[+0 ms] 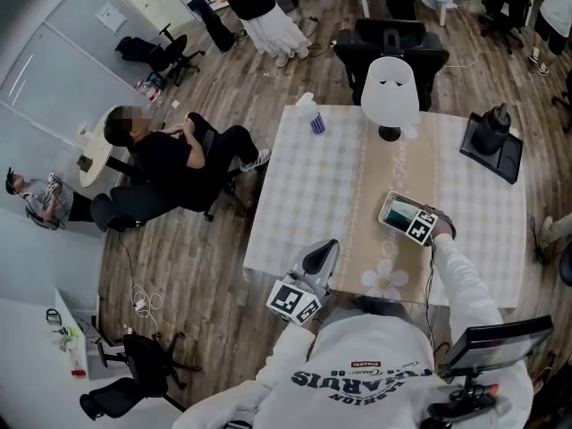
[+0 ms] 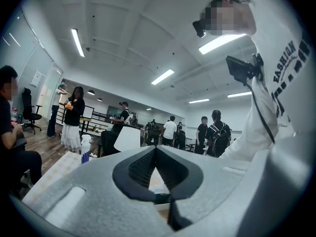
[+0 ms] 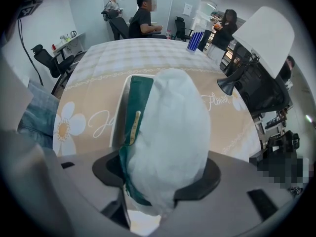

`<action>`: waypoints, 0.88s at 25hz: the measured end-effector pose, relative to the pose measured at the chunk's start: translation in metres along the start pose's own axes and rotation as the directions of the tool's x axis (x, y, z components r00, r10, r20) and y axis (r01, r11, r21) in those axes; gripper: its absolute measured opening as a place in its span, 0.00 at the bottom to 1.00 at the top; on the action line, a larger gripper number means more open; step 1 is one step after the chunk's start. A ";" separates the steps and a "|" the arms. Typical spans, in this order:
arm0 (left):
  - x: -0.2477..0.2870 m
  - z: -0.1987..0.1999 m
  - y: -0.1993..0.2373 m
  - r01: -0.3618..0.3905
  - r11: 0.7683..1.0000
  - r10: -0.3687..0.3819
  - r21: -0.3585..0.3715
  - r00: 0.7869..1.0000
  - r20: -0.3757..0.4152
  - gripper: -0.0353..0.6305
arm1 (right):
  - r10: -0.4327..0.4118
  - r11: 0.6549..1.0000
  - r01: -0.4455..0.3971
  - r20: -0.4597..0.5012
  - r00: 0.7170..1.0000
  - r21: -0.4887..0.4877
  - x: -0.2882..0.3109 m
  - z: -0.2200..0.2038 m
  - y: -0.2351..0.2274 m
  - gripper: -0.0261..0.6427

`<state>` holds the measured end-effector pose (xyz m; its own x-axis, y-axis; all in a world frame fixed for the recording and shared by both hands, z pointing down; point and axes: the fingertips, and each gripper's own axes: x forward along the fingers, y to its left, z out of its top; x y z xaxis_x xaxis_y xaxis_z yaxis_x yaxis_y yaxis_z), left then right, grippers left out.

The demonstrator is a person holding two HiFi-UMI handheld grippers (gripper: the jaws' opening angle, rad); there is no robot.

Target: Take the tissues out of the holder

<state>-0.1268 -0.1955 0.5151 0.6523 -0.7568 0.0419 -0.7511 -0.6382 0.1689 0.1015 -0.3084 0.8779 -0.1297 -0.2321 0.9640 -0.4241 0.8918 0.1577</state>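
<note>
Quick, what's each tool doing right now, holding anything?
Left tool: closed, nothing in it.
Right tool: closed on the tissue pack.

tissues [image 1: 404, 210] in holder [image 1: 385, 213], lamp [image 1: 390, 92] behind

Left gripper [image 2: 155, 149] held level, jaws together; right gripper [image 3: 163, 179] points steeply down, jaws clamping the tissue pack [image 3: 170, 127].

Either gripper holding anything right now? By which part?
The right gripper grips the tissue pack at the end nearest its camera, with the pads pressing on two opposite sides. The left gripper has its jaws together with nothing between them.
</note>
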 end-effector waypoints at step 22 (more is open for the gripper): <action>-0.004 0.001 -0.003 -0.013 1.000 0.013 0.008 1.000 0.003 0.06 | -0.034 0.999 0.033 0.039 0.999 0.020 -0.021 0.001 -0.005 0.40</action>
<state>-0.1269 -0.1908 0.5131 0.6422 -0.7654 0.0413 -0.7604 -0.6293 0.1607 0.1056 -0.3081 0.8573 -0.1502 -0.2774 0.9489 -0.4463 0.8755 0.1852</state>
